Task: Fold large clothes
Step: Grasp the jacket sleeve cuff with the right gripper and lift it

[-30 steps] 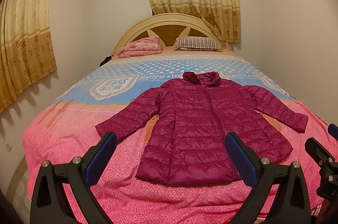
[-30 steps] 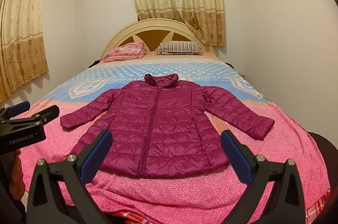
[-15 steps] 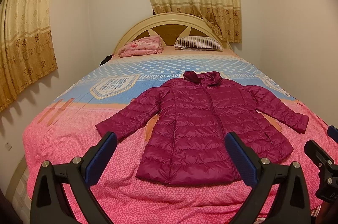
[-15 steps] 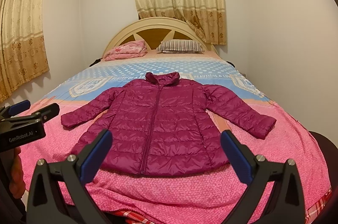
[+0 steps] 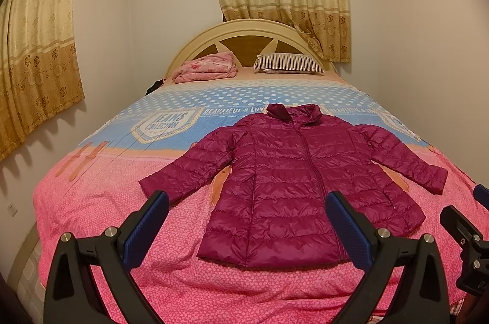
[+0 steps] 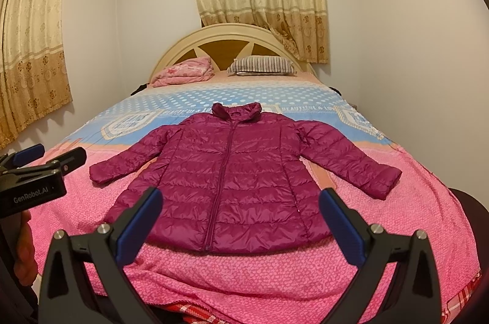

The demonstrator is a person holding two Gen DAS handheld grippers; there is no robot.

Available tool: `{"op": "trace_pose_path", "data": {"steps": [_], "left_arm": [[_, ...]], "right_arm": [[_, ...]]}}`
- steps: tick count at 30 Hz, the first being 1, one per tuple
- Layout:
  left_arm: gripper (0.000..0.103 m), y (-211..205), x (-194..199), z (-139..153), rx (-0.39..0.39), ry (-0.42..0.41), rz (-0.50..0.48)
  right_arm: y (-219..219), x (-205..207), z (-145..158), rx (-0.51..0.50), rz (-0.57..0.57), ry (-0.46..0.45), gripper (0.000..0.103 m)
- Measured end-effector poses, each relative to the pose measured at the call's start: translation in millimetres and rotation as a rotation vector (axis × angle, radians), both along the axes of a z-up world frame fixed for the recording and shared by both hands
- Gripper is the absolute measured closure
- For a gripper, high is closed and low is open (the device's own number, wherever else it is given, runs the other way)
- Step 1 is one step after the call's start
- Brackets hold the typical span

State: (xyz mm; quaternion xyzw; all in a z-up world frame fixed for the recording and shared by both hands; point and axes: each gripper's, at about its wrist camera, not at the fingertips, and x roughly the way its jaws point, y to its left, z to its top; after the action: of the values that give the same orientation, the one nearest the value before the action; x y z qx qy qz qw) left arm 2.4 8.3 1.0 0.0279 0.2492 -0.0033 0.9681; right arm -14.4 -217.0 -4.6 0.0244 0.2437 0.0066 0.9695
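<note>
Bed (image 6: 428, 232) with jacket (image 6: 238, 180) spread flat; both grippers' fingers (image 5: 146, 229) wide, empty; "GenRobot.AI" label in right view only.

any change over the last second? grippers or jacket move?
Almost nothing. Both views drift very slightly, so the hands shifted a touch. Nothing was grasped or released. The left gripper and right gripper stay open above the near edge of the bed. The magenta jacket lies flat, zipped, sleeves spread, as before.
</note>
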Motion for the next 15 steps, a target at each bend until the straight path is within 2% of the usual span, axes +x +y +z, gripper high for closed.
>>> {"op": "trace_pose_path", "data": {"steps": [15], "left_arm": [[0.001, 2.2, 1.1, -3.5, 0.000, 0.009, 0.007]], "right_arm": [[-2.4, 3.4, -5.2, 0.011, 0.010, 0.016, 0.000]]}}
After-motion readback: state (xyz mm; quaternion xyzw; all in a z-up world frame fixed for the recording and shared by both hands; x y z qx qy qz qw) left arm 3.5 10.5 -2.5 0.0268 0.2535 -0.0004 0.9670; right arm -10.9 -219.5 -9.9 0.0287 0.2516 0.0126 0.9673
